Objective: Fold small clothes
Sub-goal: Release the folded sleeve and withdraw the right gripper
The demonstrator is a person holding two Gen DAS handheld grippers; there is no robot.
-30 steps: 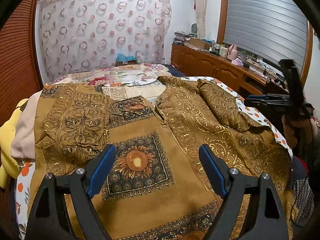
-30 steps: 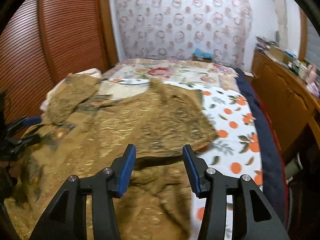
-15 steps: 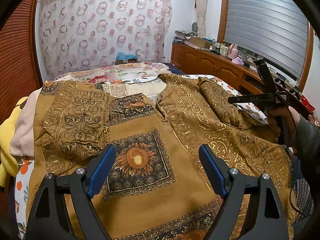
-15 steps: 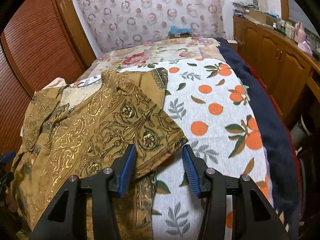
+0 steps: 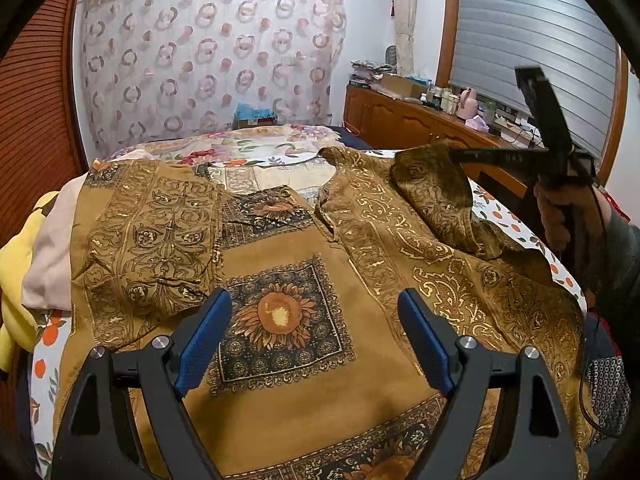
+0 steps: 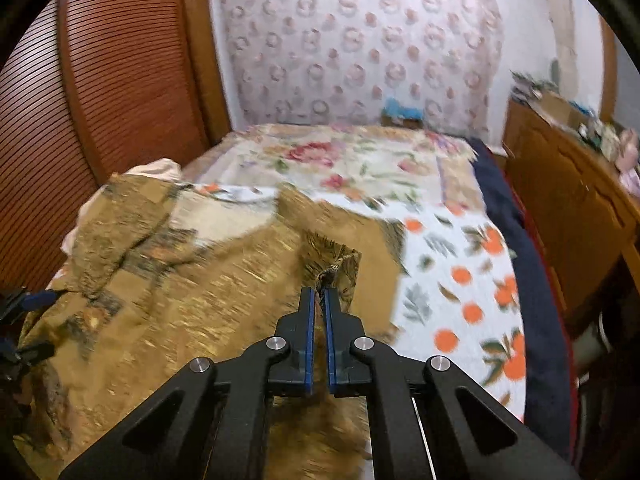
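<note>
- The right gripper (image 6: pixel 319 300) is clamped on the cuff of the right sleeve (image 6: pixel 338 268) of a gold-patterned brown shirt (image 5: pixel 312 280); its jaws have just been closing and now pinch the bunched fabric between the blue pads (image 6: pixel 308 320).
- From the left wrist view, that same gripper (image 5: pixel 452 154) holds the sleeve end lifted off the bed, with a person's hand (image 5: pixel 560 216) on its handle at the right.
- The left gripper (image 5: pixel 316 332) hovers over the shirt's lower front with its jaws spread wide and nothing between them, a sunflower square (image 5: pixel 280 316) showing in the gap.
- Ahead and to the left of the left gripper, the shirt's other sleeve (image 5: pixel 156 232) lies folded in across the chest.
- The shirt is spread front-up on a bedsheet (image 6: pixel 460 288) printed with oranges, to the right of the closed gripper.
- Beyond the shirt lies a floral quilt (image 6: pixel 340 160); a circle-patterned curtain (image 5: pixel 208 64) hangs behind it.
- A wooden cabinet (image 6: pixel 560 200) stands to the right of the bed, a slatted wooden wall panel (image 6: pixel 100 100) to the left.
</note>
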